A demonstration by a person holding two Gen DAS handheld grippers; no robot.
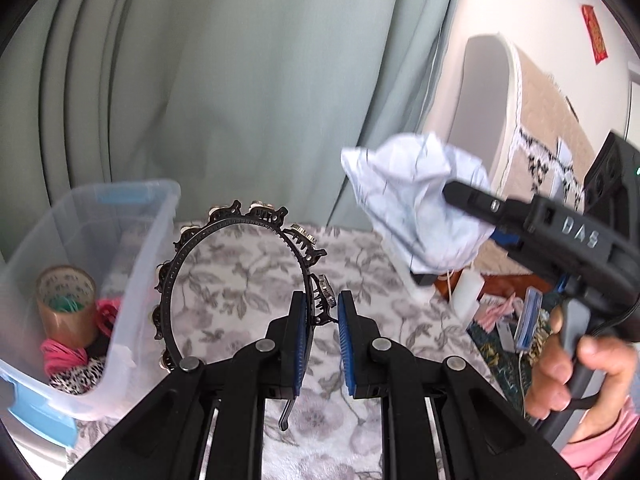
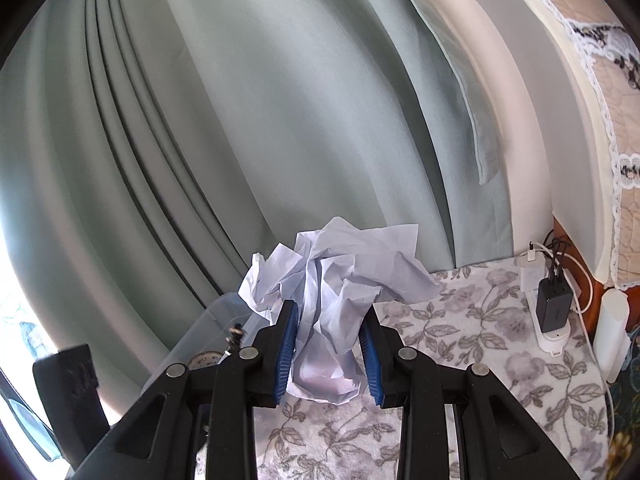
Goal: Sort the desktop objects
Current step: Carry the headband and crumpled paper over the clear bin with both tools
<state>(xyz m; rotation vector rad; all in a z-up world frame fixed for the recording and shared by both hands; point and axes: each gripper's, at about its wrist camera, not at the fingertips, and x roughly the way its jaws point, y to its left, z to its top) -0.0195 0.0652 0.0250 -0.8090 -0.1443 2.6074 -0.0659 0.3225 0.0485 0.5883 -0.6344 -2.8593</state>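
1. Clear plastic bin point(image 1: 132, 240): stands at the left edge of the floral-covered surface point(image 1: 248, 280). It contains a roll of brown tape point(image 1: 66, 304), pink bands point(image 1: 64, 356) and a leopard-print item point(image 1: 78, 376).
2. Left claw point(image 1: 322, 344): closed on the black headband point(image 1: 240, 228), the pads pinching one end of its band. The headband arches up and to the left, clear of the surface, beside the bin's right wall. Small clips line its outer rim.
3. Right claw point(image 2: 328, 352): closed on a crumpled white paper point(image 2: 332, 292), which bulges above the blue pads point(image 2: 286, 356). It is held above the surface, to the right of the headband.
4. A hand point(image 1: 576, 376) with a pink sleeve grips the right claw's handle.
5. Right edge of surface: a black charger point(image 2: 554, 304) sits in a white power strip, with a white cylinder point(image 2: 610, 336) just beside it.
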